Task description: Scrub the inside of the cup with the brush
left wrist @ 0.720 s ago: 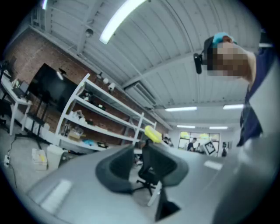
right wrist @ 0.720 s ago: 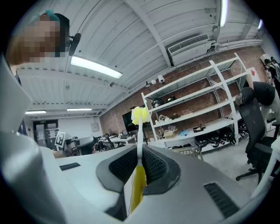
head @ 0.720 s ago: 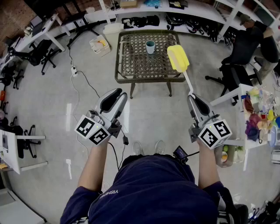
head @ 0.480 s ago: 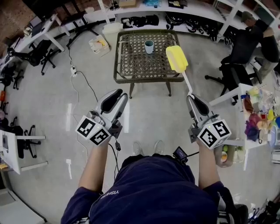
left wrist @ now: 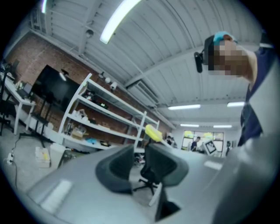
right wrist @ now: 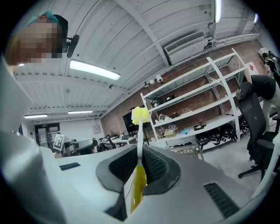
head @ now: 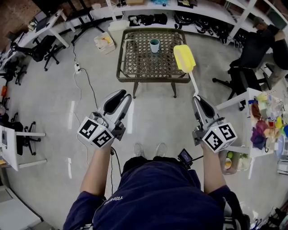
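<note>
A teal cup stands on a wicker table a few steps ahead of me. My right gripper is shut on the white handle of a brush. The brush's yellow head sticks up and appears over the table's right edge, apart from the cup. In the right gripper view the handle runs between the jaws up to the yellow head. My left gripper is held at waist height, shut with nothing in it. The brush head also shows beyond the left gripper.
A power strip with its cable lies on the floor left of the table, near a white box. Office chairs stand at the left. A seated person is at the right, beside a desk with colourful items. Shelves run behind.
Both grippers and the brush keep nearly the same pose. The room has shifted slightly in the head view.
</note>
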A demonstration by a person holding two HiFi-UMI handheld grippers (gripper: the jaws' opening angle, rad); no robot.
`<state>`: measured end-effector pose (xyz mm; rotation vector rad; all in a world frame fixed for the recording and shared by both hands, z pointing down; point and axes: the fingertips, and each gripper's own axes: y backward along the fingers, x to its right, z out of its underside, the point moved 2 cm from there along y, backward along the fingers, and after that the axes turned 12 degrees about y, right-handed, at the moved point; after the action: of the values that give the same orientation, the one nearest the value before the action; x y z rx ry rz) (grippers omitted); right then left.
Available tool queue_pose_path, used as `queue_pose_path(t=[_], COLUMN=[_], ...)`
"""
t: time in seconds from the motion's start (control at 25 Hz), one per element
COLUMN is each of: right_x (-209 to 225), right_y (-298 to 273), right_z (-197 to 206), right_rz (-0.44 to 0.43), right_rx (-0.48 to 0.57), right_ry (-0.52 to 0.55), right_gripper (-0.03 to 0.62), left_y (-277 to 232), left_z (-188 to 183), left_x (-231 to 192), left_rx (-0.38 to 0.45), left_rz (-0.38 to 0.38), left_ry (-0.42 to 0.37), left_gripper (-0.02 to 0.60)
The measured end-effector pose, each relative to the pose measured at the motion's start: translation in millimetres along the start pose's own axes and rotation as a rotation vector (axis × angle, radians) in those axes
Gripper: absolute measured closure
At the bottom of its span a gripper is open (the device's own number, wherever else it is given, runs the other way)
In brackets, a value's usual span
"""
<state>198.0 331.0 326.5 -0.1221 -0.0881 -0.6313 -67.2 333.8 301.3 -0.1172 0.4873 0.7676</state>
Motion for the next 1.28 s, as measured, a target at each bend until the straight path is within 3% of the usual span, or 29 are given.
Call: queue_pose_path(t=[0.36,0.76,1.28], right_x=[22,39,54], right_y=[1,-12,-77], right_z=[11,10,15], right_rz=[-0.031,-0.036,-0.008], right_rx=[-0.014,-0.011,-0.016], right_ry=[-0.001,-0.002,-0.011], right_gripper=[0.562,0.562,0.562], left_y=[-18,-40,-73], left_z=[20,18,5], left_x=[7,0,-65], left_rx=[-0.012,-0.013,-0.042], left_rz=[-0.028,-0.024,0.01], left_ry=[0.004,-0.002,0.021], left_gripper=[0.476,0.476,0.476])
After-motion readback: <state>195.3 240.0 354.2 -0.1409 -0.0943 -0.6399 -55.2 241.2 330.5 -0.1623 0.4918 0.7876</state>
